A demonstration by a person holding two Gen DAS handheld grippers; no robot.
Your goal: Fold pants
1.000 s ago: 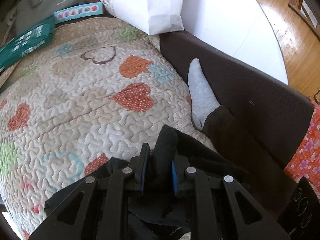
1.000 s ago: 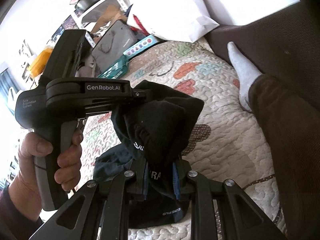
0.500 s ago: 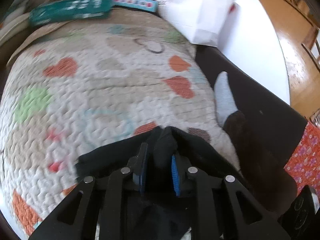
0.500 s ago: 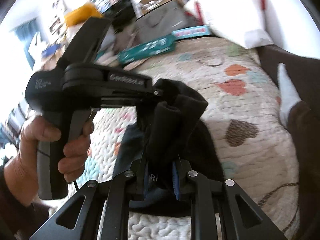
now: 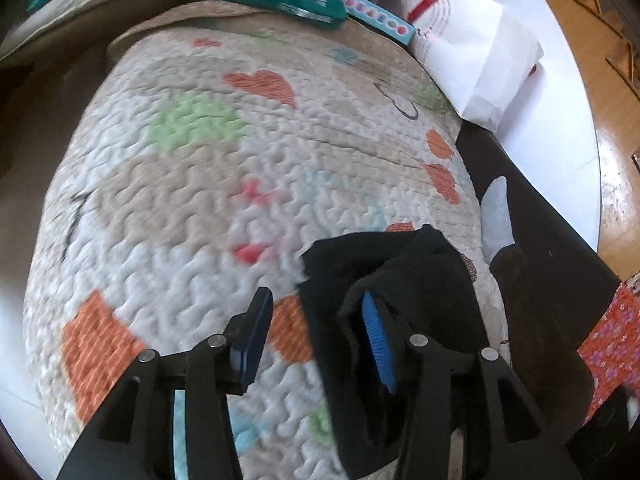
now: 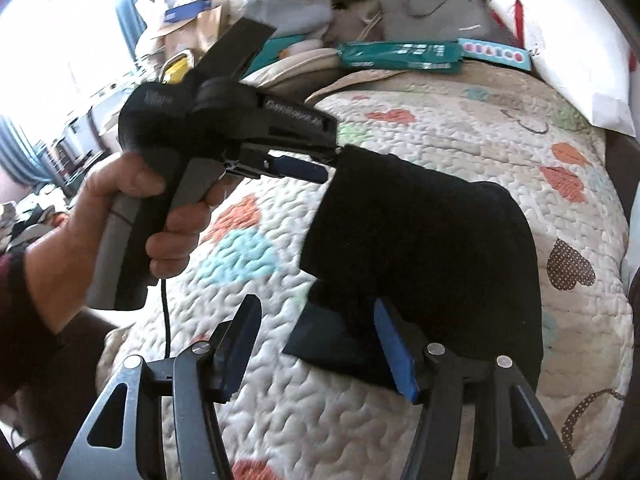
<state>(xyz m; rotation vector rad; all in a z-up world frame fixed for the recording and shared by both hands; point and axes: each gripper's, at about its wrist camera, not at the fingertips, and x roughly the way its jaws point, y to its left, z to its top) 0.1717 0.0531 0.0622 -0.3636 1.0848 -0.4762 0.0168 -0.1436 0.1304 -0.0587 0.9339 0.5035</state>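
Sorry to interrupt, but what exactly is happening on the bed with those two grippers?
A person is folding black pants on a heart-patterned quilt with a handheld gripper in each hand. Both the left gripper and the right gripper have their jaws spread open. The bundled pants drape over each gripper's right-hand finger and look only partly settled on the quilt, so this appears to be the moment of release.

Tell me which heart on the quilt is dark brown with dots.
The filled brown polka-dot heart just right of the black pants. The other filled hearts are orange, like the orange heart beyond it.
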